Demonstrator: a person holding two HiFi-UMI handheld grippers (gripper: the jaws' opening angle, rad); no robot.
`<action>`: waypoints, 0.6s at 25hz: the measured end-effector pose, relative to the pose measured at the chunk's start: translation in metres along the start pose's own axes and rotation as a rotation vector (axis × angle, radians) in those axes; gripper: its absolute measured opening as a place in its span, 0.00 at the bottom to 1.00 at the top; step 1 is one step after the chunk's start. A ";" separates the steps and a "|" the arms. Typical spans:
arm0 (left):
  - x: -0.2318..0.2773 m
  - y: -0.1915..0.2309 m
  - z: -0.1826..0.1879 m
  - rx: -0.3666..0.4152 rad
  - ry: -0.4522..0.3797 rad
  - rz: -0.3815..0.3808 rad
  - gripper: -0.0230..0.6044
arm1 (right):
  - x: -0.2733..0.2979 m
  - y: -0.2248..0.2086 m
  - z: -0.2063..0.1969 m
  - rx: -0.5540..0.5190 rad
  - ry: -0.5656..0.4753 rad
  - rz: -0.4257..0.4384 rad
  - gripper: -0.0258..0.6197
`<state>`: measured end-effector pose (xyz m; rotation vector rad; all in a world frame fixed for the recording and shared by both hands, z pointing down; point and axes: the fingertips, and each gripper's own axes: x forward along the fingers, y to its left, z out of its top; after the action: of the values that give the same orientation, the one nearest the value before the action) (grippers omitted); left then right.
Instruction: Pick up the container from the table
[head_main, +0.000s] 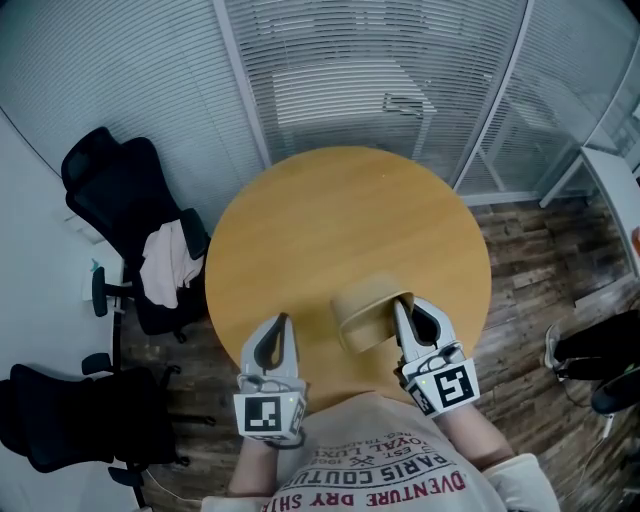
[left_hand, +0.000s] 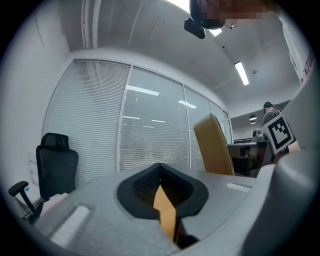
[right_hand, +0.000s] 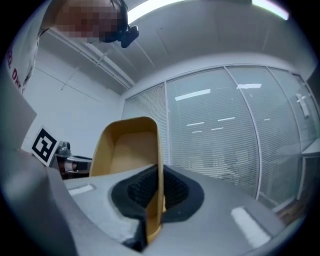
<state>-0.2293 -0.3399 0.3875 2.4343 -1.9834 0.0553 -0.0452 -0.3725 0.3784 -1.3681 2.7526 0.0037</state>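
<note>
**Asker:** Where is the container?

**Me:** The container (head_main: 365, 313) is in my right gripper (head_main: 399, 302), over the near part of the round table (head_main: 330, 210), just in front of my chest. It is tan, with rounded corners.

**Asker:** How do you have it?

**Me:** By one side wall. My right jaws are clenched on that thin wall, one pad inside and one outside, and the rim runs straight up between them. The rest of the container sits to the left of those jaws, toward my other hand. Its hollow shows in the right gripper view.

**Asker:** And your left?

**Me:** My left gripper (head_main: 283, 322) is beside it, near the container but apart from it, over the table's near edge. Its jaws are closed tip to tip. A tan sliver shows in the slit between them, and I cannot tell what that is. In the left gripper view the container stands on edge off to the right, in front of the glass wall (head_main: 340, 70).

**Asker:** Is it clear of the tabletop?

**Me:** From above I cannot tell.

**Asker:** What else is around you?

**Me:** A black office chair (head_main: 120, 185) stands left of the table with a pale cloth (head_main: 168, 262) draped over it. The glass wall behind the table has blinds, and the floor (head_main: 530, 250) is wood.
</note>
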 end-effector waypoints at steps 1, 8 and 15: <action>-0.001 -0.001 0.000 0.001 -0.001 -0.001 0.05 | -0.002 0.000 0.001 0.009 -0.003 -0.001 0.05; -0.011 -0.001 -0.003 0.003 -0.002 -0.001 0.05 | -0.008 0.003 0.000 -0.014 0.006 -0.008 0.05; -0.020 -0.002 -0.001 0.005 -0.003 0.001 0.05 | -0.014 0.010 0.003 0.014 0.014 -0.006 0.05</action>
<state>-0.2315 -0.3194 0.3880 2.4382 -1.9882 0.0571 -0.0446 -0.3557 0.3759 -1.3774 2.7543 -0.0253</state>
